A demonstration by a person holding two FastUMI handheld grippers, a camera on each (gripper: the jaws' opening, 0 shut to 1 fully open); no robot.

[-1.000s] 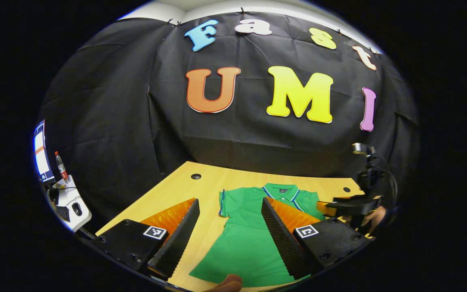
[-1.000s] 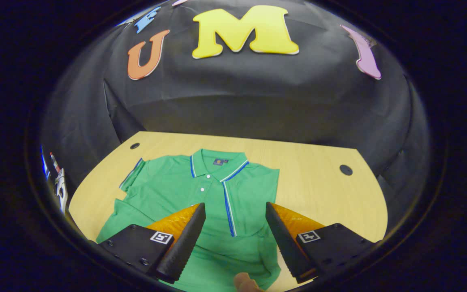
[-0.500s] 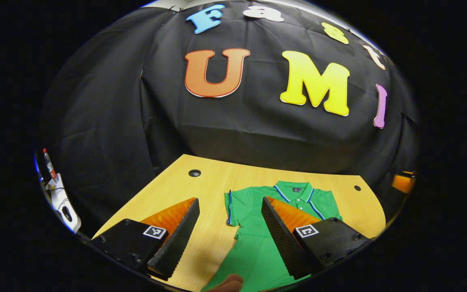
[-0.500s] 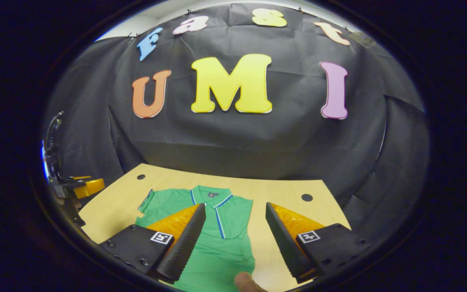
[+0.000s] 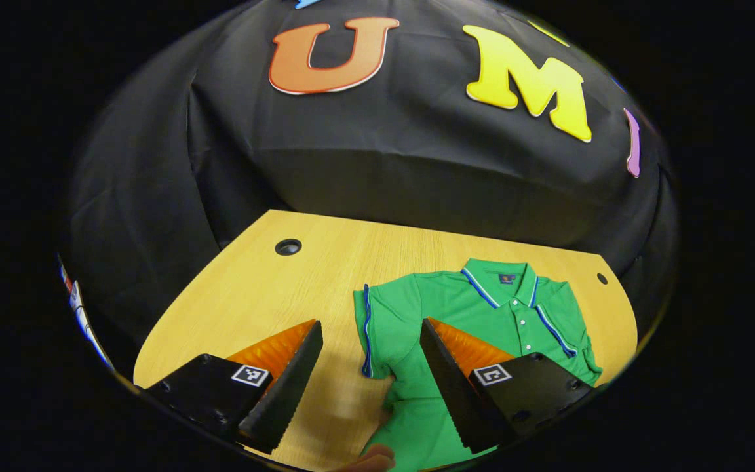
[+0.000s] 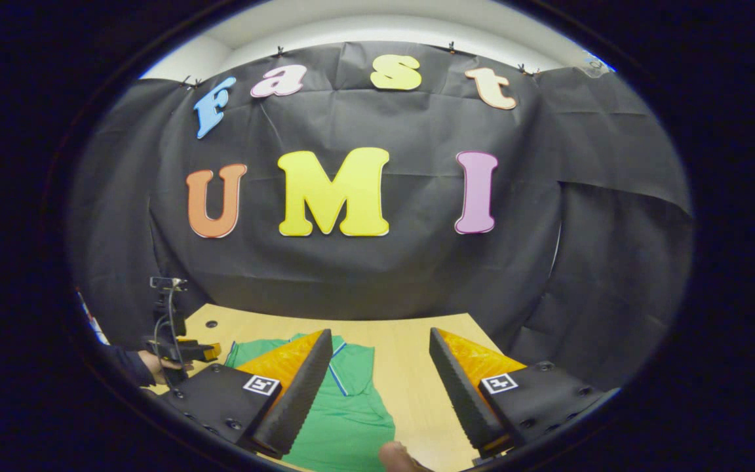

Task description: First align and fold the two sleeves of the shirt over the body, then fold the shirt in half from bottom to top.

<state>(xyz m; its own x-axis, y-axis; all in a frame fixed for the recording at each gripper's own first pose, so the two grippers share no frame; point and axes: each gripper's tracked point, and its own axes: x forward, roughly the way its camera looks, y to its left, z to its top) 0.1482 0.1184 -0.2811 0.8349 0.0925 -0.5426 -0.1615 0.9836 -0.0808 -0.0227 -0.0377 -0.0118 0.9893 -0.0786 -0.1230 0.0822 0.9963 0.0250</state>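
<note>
- The shirt (image 5: pixel 476 321) lies flat on the tabletop (image 5: pixel 272 295), collar toward the far edge and buttons up. Its right sleeve looks already folded onto the body, while the left sleeve (image 5: pixel 377 324) lies spread flat toward the tabletop's left side.
- The left tool (image 5: pixel 367 367) hovers over that sleeve with fingers apart and nothing between them, apparently lined up to pinch its trimmed edge.
- The right tool (image 6: pixel 381 373) is also spread and empty, held above the shirt's right side, probably out of the way.
- Compared with a second ago, the right tool has lifted and backed off from the shirt, and the left tool has tipped down nearer the sleeve.
</note>
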